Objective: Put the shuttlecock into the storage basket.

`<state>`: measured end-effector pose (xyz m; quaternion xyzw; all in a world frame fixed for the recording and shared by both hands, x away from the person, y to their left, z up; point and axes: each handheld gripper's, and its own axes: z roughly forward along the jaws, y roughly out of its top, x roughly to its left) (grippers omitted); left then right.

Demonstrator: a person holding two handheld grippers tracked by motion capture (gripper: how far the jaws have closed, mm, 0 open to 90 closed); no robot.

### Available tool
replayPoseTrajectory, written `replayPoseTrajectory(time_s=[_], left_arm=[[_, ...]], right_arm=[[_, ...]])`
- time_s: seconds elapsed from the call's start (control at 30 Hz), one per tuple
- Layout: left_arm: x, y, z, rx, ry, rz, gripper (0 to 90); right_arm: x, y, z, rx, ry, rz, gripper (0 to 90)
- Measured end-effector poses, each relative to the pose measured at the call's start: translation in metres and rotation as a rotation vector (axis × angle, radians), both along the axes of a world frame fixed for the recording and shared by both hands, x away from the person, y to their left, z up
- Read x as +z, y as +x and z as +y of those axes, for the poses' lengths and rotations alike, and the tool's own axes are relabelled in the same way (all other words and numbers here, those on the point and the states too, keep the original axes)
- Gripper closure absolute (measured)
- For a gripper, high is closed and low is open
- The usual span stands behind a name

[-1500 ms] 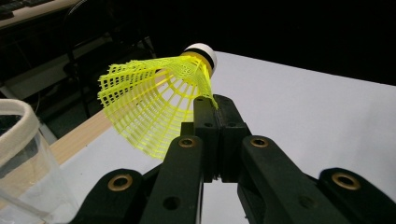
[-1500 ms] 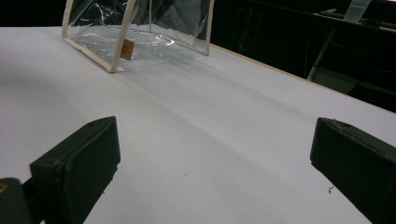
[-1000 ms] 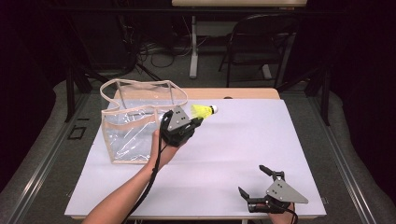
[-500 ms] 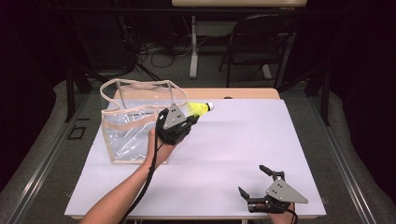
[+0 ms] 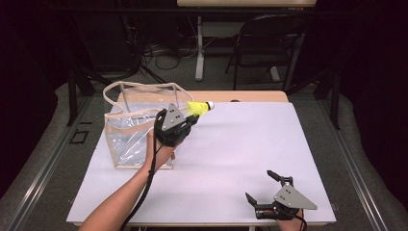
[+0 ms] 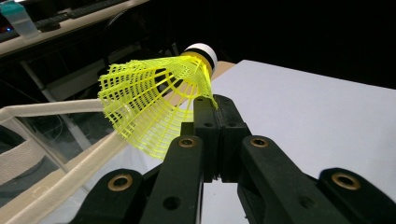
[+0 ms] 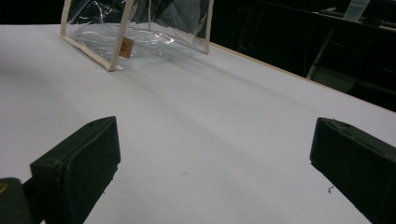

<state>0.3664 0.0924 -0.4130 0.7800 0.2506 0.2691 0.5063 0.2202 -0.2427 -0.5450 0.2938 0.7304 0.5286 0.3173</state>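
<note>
Right gripper view: clear bag (image 7: 140, 28) bears an unreadable orange tag (image 7: 125, 47).

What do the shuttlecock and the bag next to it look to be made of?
Shuttlecock: skirt looks like moulded yellow plastic, an open mesh of ribs; the white head with a black band could be foam or cork, hard to tell. Bag: clear, glossy, probably vinyl, going by the creases and reflections, edged with cream trim that looks like fabric.

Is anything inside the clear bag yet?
The clear bag looks empty through its transparent walls: I see creases and glare, no object. The left gripper and hand cover part of its right side. The yellow shuttlecock is clamped in that gripper, outside the bag.
</note>
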Motion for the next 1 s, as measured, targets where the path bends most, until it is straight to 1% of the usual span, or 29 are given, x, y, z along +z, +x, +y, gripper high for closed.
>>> replayPoseTrajectory(time_s=[0.33, 0.53, 0.67, 1.0], left_arm=[[0.006, 0.002, 0.009, 0.023, -0.003, -0.015, 89.5], [0.010, 0.003, 0.014, 0.040, -0.011, -0.026, 89.4], [0.013, 0.003, 0.018, 0.049, -0.010, -0.033, 89.4], [0.022, 0.005, 0.027, 0.073, -0.020, -0.054, 89.4]], right_arm=[[0.000, 0.000, 0.000, -0.001, -0.002, 0.000, 1.4], [0.000, 0.000, 0.000, 0.001, -0.001, 0.001, 1.4], [0.000, 0.000, 0.000, 0.002, 0.000, 0.001, 1.4], [-0.001, 0.001, 0.000, 0.001, -0.001, 0.001, 1.4]])
